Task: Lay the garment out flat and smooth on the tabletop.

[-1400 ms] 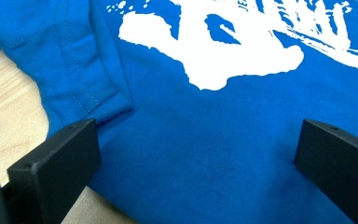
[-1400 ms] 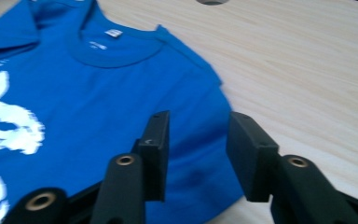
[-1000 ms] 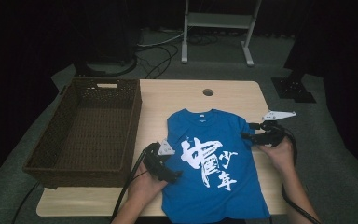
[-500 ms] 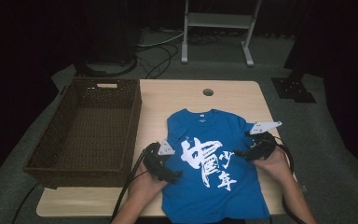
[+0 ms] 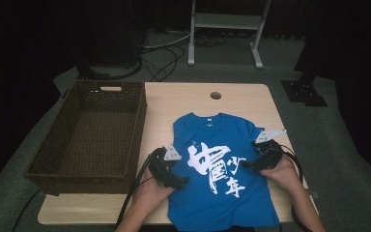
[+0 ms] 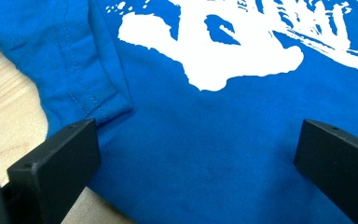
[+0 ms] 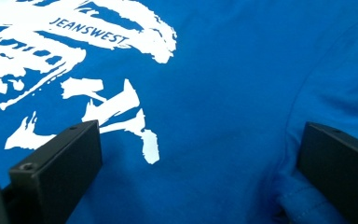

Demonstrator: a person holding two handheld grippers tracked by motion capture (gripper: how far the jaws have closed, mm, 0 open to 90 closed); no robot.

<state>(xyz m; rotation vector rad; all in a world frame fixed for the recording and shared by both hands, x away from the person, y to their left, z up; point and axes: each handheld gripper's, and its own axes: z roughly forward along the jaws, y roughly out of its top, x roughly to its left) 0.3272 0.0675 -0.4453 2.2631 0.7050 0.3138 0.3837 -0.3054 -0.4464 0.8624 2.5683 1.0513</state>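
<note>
High view: a blue T-shirt [image 5: 222, 169] with white printed characters lies flat, front up, on the wooden table [image 5: 183, 104], toward its near right part; the hem reaches the near edge and the collar points to the far edge. A dark wicker basket [image 5: 89, 133] stands at the table's left edge, just beside the shirt's left sleeve. The left gripper [image 5: 171, 176] rests at the shirt's left side seam, held in a hand coming from the near edge. The right gripper [image 5: 256, 162] sits at the shirt's right side, below the right sleeve.

Left gripper view: both black jaws stand wide apart over the blue T-shirt [image 6: 205, 140]; nothing is pinched. The left jaw sits at the folded sleeve hem, where bare table [image 6: 4, 98] shows.

Right gripper view: the jaws have just been opening and now stand fully apart, gripping nothing. Blue T-shirt [image 7: 223, 116] cloth spans between them, with the white print and the word "JEANSWEST" toward the upper left; a bunched fold lies by the right jaw.
</note>
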